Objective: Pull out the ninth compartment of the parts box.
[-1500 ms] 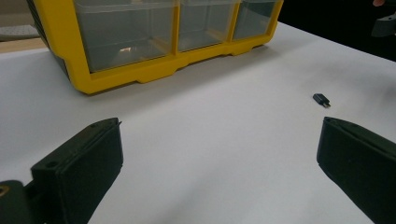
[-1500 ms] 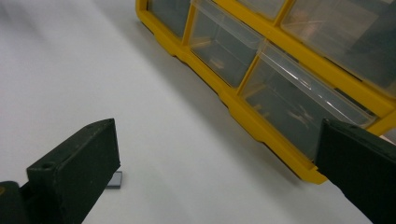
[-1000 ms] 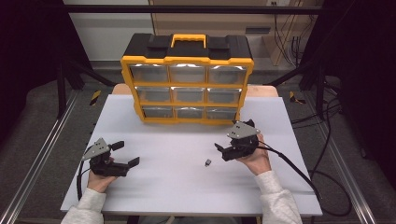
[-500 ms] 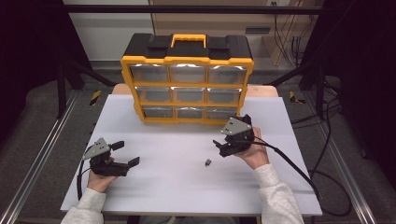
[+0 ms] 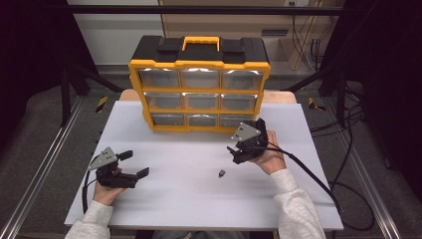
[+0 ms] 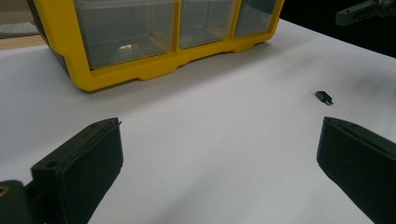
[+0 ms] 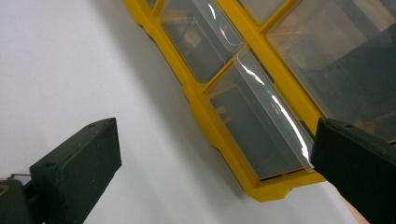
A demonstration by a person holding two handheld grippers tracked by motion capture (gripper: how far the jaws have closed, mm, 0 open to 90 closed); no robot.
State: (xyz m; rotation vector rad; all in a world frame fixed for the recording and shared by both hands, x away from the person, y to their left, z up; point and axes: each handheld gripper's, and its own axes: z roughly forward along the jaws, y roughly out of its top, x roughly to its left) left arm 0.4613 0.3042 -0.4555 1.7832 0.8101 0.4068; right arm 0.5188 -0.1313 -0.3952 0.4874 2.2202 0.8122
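A yellow and black drawer organizer stands at the back of the white table, with clear drawers in three rows. A small black part lies on the table in front of it, also seen in the left gripper view. My left gripper rests low at the table's left, open and empty. My right gripper hovers just before the organizer's bottom right drawer, open with nothing between its jaws. That drawer's clear lip lies close ahead.
The organizer's yellow frame rises at the far side in the left gripper view. The other gripper shows at that view's top right. Cables trail off the table's right edge. Metal rails run along both sides.
My right gripper has moved forward and up, away from the small black part and toward the organizer's bottom right drawer. The left gripper has stayed in place.
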